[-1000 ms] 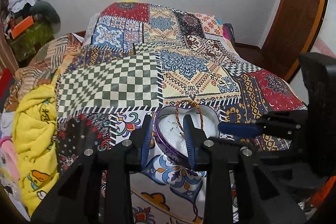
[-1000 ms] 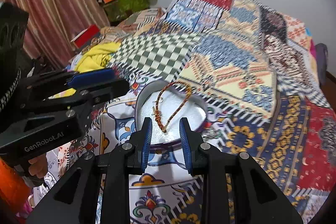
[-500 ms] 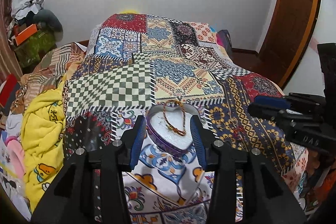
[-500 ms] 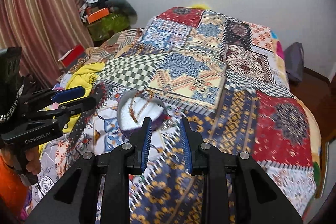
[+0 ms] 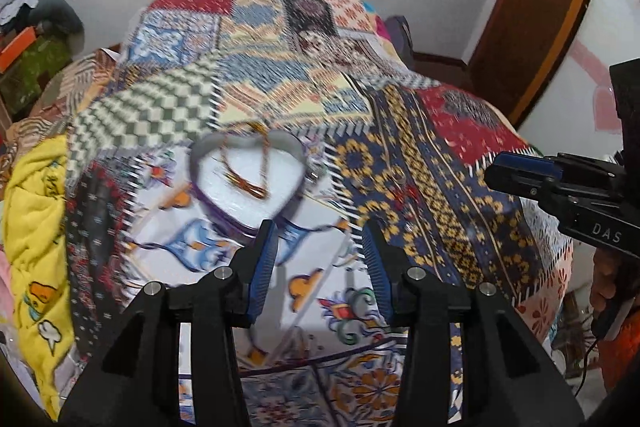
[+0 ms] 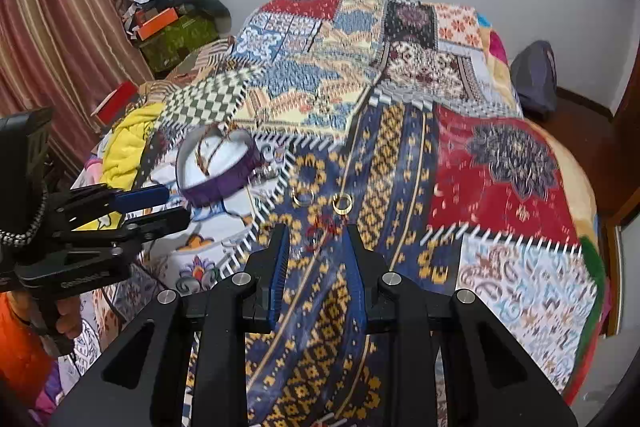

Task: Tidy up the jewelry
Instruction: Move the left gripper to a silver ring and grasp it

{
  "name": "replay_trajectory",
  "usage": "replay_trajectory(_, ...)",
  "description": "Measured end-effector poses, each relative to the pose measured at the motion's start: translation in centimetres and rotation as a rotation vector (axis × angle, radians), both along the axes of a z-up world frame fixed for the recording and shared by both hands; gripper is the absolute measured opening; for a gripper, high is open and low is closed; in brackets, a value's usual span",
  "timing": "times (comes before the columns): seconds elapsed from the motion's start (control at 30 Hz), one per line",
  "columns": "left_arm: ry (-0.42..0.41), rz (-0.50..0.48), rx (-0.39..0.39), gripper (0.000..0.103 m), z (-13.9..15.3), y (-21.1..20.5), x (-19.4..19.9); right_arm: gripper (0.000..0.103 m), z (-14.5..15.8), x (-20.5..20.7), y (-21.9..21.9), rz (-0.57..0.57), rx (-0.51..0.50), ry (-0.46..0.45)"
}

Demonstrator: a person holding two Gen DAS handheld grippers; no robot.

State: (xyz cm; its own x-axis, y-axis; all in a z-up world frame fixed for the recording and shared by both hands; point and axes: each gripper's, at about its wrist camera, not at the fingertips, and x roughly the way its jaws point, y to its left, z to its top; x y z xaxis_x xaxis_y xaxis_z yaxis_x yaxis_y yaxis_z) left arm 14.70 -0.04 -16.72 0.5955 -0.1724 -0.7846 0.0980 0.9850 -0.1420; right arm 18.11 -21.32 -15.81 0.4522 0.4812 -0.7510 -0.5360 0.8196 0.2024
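A purple heart-shaped box (image 5: 248, 183) with a white lining lies open on the patchwork bedspread; a braided red-gold bracelet (image 5: 256, 167) rests in it. The box also shows in the right wrist view (image 6: 218, 169). Two gold rings (image 6: 342, 203) and a red thread piece (image 6: 320, 227) lie on the blue-and-yellow patch. My right gripper (image 6: 316, 259) is open and empty, just short of the red piece. My left gripper (image 5: 320, 255) is open and empty, in front of the box.
A yellow blanket (image 5: 34, 211) is bunched at the bed's left edge. Boxes and clothes (image 6: 168, 27) are piled by the striped curtain (image 6: 60, 27). A grey bag (image 6: 534, 79) sits at the far right by the wall.
Both grippers drew back from the box and opened wider. The bracelet was let go and stays in the box. The right gripper swung right, toward the rings.
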Motion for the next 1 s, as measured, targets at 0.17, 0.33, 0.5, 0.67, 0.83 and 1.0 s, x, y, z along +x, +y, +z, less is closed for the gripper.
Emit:
replay_trajectory(0.17,0.044,-0.045,0.000,0.043,-1.9,-2.0,1.1,0.024,-1.8,0.0,-0.3,0.008,-0.001,0.047)
replay_trajectory(0.33,0.084,-0.088,0.015,0.043,-3.7,-3.6,2.2,0.025,-3.1,0.3,-0.2,0.019,0.001,0.087)
replay_trajectory(0.5,0.121,-0.126,0.026,0.043,-5.4,-4.7,3.5,0.025,-3.8,0.7,-0.5,0.018,0.029,0.118)
replay_trajectory(0.67,0.109,-0.132,0.059,0.030,-6.2,-5.4,4.4,0.025,-4.4,1.1,-0.2,0.030,0.035,0.136)
replay_trajectory(0.83,0.074,-0.111,0.050,0.021,-6.6,-5.0,4.6,0.025,-5.4,1.2,0.9,0.051,-0.002,0.139)
replay_trajectory(1.0,0.060,-0.105,0.045,0.021,-6.5,-4.6,4.0,0.025,-5.5,1.4,2.1,0.088,-0.002,0.143)
